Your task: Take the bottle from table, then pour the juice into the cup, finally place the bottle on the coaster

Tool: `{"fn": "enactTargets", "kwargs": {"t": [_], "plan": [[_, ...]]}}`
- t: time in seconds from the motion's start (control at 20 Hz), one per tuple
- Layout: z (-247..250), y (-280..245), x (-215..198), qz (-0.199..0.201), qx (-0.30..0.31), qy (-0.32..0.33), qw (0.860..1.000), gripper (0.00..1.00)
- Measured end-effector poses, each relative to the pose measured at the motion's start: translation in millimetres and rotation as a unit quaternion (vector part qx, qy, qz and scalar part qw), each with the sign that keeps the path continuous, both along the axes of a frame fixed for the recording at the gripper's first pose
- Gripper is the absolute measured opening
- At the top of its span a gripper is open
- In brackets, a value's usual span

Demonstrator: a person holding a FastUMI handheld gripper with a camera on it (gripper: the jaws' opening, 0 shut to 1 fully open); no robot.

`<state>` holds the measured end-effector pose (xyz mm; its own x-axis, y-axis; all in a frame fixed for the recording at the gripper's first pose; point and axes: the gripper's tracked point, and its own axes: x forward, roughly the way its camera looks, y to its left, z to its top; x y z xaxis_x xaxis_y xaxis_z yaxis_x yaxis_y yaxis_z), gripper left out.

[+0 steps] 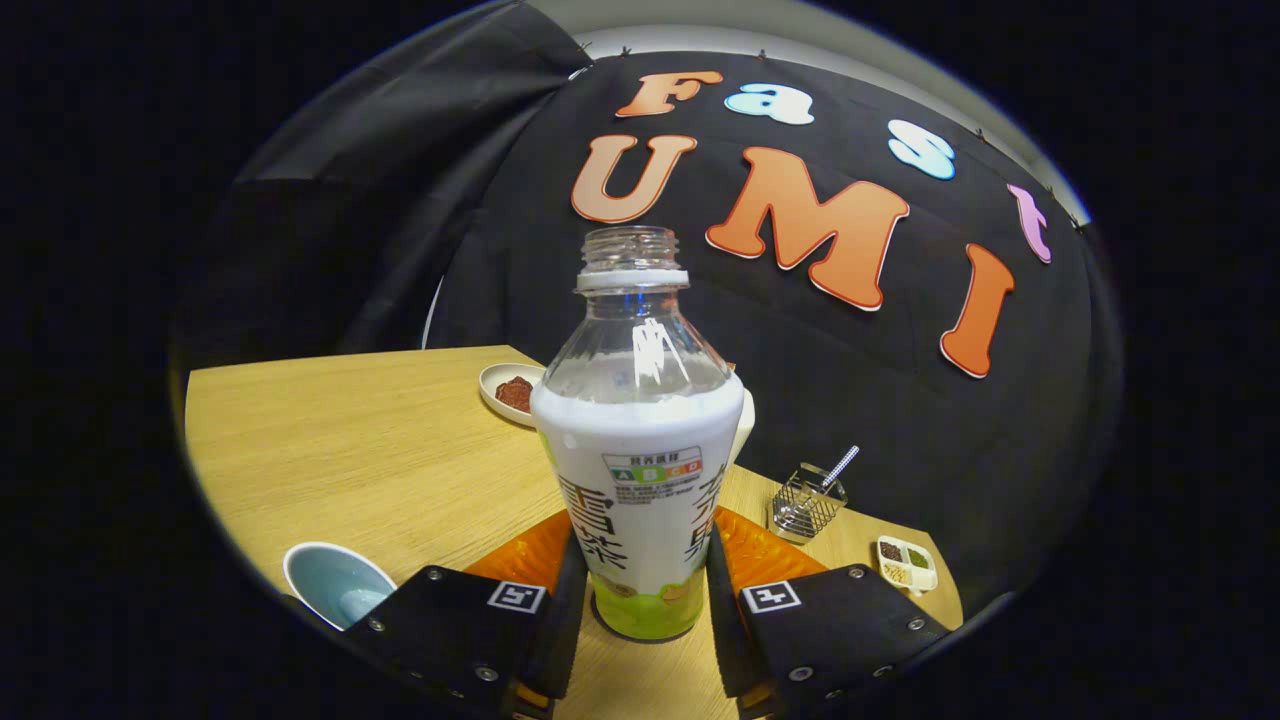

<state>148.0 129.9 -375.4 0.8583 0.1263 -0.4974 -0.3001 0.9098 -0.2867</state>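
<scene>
1. Gripper [640, 590] is nearest, its fingers on either side of the bottle's lower body. Both fingers look pressed against the label, jaws closed down to bottle width. The finger roots are cut off, and the hand holding the tool is out of view.
2. Bottle [645, 470] stands upright between the fingers, uncapped, with a clear threaded neck and a white ring below it. White wrap label with a green band at the base. The upper shoulder is clear and looks empty; the label hides the liquid level, so how full it is cannot be told.
3. Whether the bottle's base touches the table [400, 450] or is just lifted is hard to tell; the base sits low between the fingers.
4. Coaster [760, 550]: orange and ribbed, directly behind the bottle, showing on both sides of it. The bottle and fingers cover its middle, so its full shape is unclear.
5. Cup [335, 585]: light blue inside, left of the bottle and just beside the left finger, partly cut off. Contents unclear.
6. Wire basket [808, 502] right of the bottle, beyond the coaster, with a metal handle sticking out of it.
7. Small divided dish [908, 562] further right of the bottle, near the table edge. Its fillings are too small to identify.
8. White saucer [508, 392] behind and left of the bottle, holding something reddish-brown.
9. A white object peeks out behind the bottle's right shoulder, mostly hidden and unidentifiable.
</scene>
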Motion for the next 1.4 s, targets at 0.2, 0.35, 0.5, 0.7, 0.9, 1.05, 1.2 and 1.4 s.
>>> {"fn": "enactTargets", "kwargs": {"t": [0.2, 0.35, 0.5, 0.7, 0.9, 1.05, 1.2, 1.4], "plan": [[-10, -8, 10, -0.033, 0.041, 0.012, 0.999, 0.57], [-26, -22, 12, -0.072, 0.090, 0.034, 0.993, 0.57], [-41, -43, 17, -0.110, 0.095, 0.043, 0.988, 0.57], [-57, -46, 16, -0.118, 0.095, 0.056, 0.987, 0.57], [-73, -45, 13, -0.127, 0.109, 0.074, 0.983, 0.57], [-75, -46, 15, -0.127, 0.102, 0.070, 0.984, 0.57], [-76, -47, 14, -0.127, 0.107, 0.073, 0.983, 0.60], [-74, -45, 6, -0.134, 0.131, 0.096, 0.978, 0.70]]}}
